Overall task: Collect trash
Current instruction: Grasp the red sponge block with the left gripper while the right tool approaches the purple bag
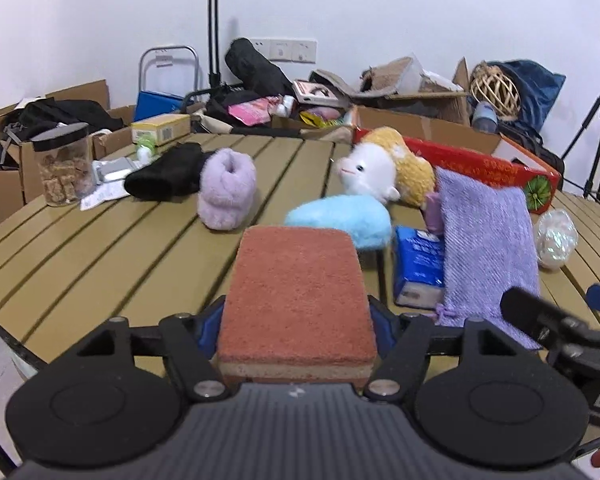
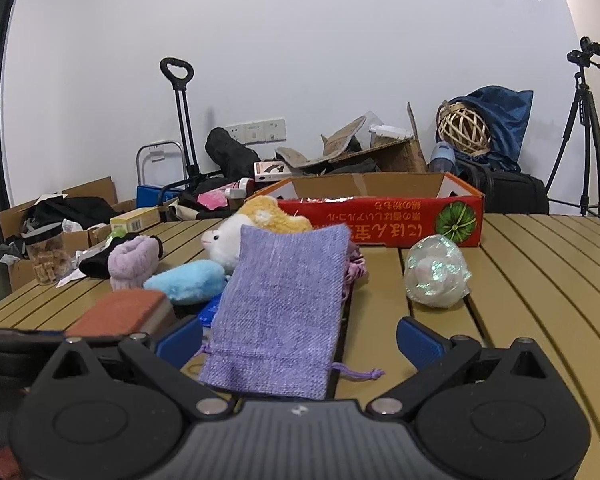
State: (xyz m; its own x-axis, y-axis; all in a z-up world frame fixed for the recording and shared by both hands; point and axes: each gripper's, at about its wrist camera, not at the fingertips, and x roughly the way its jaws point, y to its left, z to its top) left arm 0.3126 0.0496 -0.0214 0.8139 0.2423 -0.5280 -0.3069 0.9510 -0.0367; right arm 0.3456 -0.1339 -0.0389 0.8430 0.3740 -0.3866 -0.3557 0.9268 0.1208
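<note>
Slatted wooden table (image 1: 80, 264) w/ clutter, seen from two handheld grippers.

Left gripper (image 1: 296, 320), at 6 o'clock in its view: jaws at mid width, blue pads against both sides of a red-brown sponge (image 1: 296, 292); it looks gripped, though lift can't be judged.

Right gripper (image 2: 300, 344): jaws wide, a purple woven pouch (image 2: 284, 304) lying between them, pads not touching it.

Step in hand, by judgement: sponge grab at left, pouch approach at right. Next move likely calls for closing on the pouch, then carrying both to the red cardboard box (image 2: 380, 220) at 12 o'clock.

Count: 1 sponge, 1 pouch, 1 blue tissue pack (image 1: 418, 264), 1 shiny wrapped ball (image 2: 436, 276), 1 snack jar (image 1: 62, 164), approx. 3 plush items.
</note>
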